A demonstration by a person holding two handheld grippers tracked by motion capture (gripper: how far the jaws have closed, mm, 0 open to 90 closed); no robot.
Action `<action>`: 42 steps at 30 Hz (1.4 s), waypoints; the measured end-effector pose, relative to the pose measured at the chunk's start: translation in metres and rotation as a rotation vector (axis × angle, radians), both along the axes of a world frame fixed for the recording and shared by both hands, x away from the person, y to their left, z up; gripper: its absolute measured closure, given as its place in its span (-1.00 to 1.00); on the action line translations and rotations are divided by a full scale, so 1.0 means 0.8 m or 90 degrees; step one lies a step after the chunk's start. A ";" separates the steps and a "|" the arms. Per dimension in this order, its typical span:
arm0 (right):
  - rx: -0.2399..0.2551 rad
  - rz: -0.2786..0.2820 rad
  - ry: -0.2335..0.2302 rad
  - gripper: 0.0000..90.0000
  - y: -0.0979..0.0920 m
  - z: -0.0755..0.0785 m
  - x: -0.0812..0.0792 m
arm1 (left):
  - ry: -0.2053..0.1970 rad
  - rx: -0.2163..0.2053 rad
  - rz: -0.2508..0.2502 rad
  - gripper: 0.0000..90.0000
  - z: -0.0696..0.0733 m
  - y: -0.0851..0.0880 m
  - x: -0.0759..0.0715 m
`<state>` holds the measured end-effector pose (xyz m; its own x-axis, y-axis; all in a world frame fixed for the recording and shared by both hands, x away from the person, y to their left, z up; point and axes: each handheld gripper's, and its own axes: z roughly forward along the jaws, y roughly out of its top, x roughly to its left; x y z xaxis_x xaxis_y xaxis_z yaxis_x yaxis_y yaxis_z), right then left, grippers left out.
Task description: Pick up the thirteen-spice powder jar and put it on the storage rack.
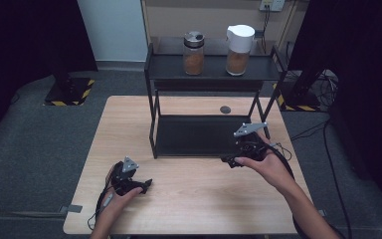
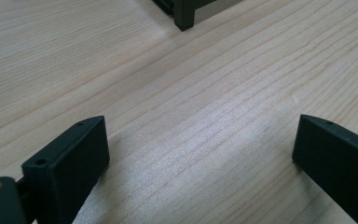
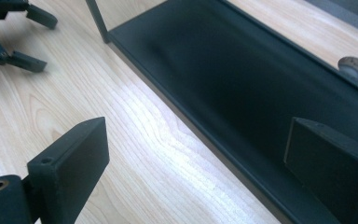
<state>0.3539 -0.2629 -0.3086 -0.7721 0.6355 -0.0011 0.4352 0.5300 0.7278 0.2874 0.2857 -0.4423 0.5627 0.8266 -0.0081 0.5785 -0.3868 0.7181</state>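
Observation:
My left gripper (image 1: 146, 184) rests low on the wooden table (image 1: 129, 129) near its front left, held by a hand. In the left gripper view its jaws stand wide apart over bare wood, so my left gripper (image 2: 200, 149) is open and holds nothing. My right gripper (image 1: 229, 160) hovers at the front right edge of the black shelf rack (image 1: 204, 134). It is open too (image 3: 196, 154), one jaw over wood, the other over the rack's lower tray (image 3: 242, 79). On the top shelf stand two jars of brown powder: one with a metal lid (image 1: 193, 53), one with a white lid (image 1: 239, 50).
A small round grey disc (image 1: 225, 109) lies on the table behind the rack, also seen as the disc (image 3: 355, 68). The rack's front left leg (image 2: 184, 18) stands ahead of my left gripper. Cables trail off the table's edges; grey floor surrounds it.

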 end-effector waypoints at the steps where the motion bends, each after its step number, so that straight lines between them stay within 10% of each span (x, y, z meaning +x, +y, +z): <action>1: 0.003 -0.001 0.003 -0.85 0.000 -0.004 0.000 | 0.000 0.000 0.000 -0.95 0.000 0.000 0.000; 42: 0.003 -0.015 0.014 -0.85 0.001 -0.119 -0.044 | 0.000 -0.001 0.000 -0.95 0.000 0.000 0.000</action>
